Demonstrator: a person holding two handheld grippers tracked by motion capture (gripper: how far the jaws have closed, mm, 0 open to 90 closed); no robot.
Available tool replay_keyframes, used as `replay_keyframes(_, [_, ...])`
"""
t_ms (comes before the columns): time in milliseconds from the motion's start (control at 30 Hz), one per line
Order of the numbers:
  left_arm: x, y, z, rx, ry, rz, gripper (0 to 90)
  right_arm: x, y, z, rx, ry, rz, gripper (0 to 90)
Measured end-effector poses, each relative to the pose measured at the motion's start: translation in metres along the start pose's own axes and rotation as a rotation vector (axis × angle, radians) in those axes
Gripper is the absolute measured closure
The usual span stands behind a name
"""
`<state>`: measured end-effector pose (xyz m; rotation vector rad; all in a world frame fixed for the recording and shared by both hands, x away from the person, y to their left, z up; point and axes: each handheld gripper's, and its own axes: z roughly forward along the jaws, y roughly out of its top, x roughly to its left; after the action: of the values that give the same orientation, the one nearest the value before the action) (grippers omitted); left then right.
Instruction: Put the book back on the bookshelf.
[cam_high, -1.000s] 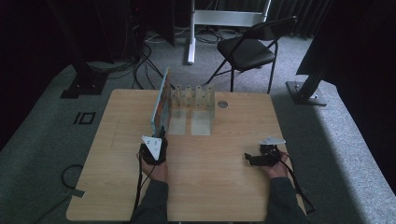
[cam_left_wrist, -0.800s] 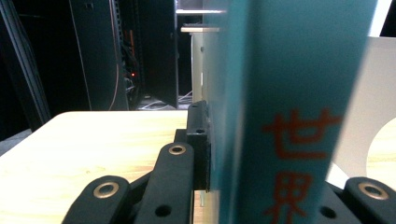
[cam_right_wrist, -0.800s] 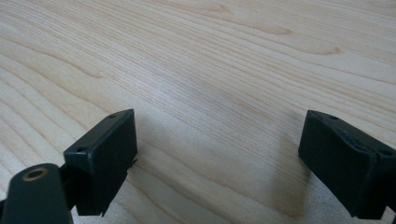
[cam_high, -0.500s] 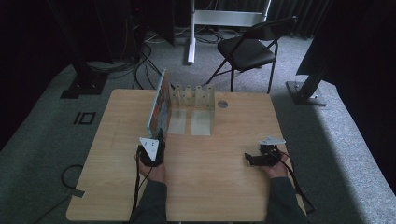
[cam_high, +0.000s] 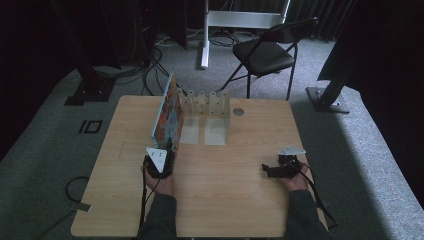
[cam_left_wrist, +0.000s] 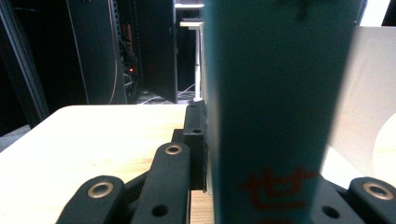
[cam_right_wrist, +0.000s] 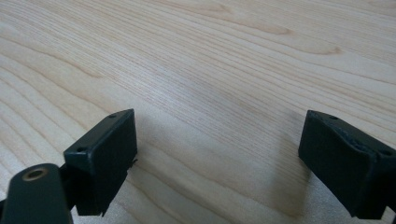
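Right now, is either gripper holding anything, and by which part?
The left gripper is shut on the book, clamping its near bottom end at the teal spine, book standing upright. The right gripper is open over bare table, holding nothing.

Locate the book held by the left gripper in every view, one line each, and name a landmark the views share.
High view: the book stands on edge, left of centre, beside the clear rack, its near end in the left gripper.
Left gripper view: its teal spine rises between the jaws, at centre and right.
Right gripper view: wooden table between the open jaws of the right gripper; no book.
Shared landmark: the light wooden table top.
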<state>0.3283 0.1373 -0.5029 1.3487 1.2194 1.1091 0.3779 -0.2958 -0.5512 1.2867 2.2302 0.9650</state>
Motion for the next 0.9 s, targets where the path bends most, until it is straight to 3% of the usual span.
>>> replay_keyframes(500, [0.005,-0.001,-0.004,0.024,-0.028,0.032,69.4,0.000,0.000,0.000,0.000,0.000,0.000,11.2])
replay_keyframes(767, [0.010,0.000,-0.010,0.053,-0.082,0.029,63.6,0.000,0.000,0.000,0.000,-0.001,0.000,11.2])
replay_keyframes(833, [0.012,0.001,-0.012,0.054,-0.120,0.023,61.9,0.000,0.000,0.000,0.000,0.000,-0.001,11.2])
replay_keyframes(900, [0.014,0.001,-0.014,0.062,-0.127,0.036,60.8,0.000,0.000,0.000,0.000,0.000,0.000,11.2])
